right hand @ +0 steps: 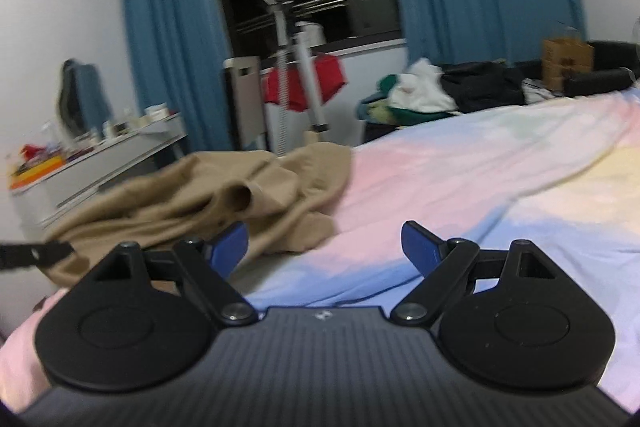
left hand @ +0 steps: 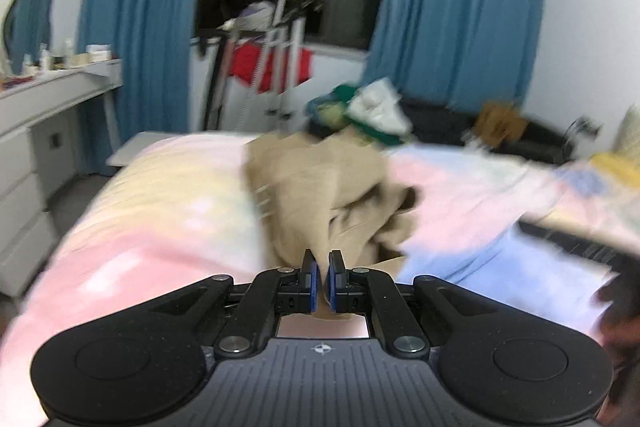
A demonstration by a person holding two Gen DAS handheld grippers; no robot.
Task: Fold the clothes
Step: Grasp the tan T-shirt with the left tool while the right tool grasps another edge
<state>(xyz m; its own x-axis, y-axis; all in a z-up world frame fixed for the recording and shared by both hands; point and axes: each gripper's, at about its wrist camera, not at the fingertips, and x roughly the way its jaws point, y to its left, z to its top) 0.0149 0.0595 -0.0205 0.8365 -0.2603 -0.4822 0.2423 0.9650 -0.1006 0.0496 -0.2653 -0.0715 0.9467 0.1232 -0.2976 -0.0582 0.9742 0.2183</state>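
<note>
Your left gripper (left hand: 320, 269) sits at the bottom centre of the left wrist view, its blue-padded jaws drawn narrow with a pinch of tan cloth rising between them. That cloth belongs to the tan garment (left hand: 320, 187), a soft, matte, crumpled heap that climbs from your jaws toward the middle of the frame, with deep rounded folds on its right side. It lies on the bed (left hand: 160, 219), whose smooth cover blends pastel pink, yellow and blue in cloudy patches. In the right wrist view your right gripper (right hand: 324, 247) fills the lower frame with its jaws spread wide, the flat blue pads angled outward and holding nothing; the left pad is just in front of the garment's near edge, though you cannot tell whether it touches. There the tan garment (right hand: 200, 203) sprawls at centre left, one tubular sleeve opening facing the camera. Behind the bed, at upper centre, a loose pile of green and white clothes (right hand: 412, 95) slumps below heavy blue curtains (right hand: 172, 27) hanging in vertical pleats.
</note>
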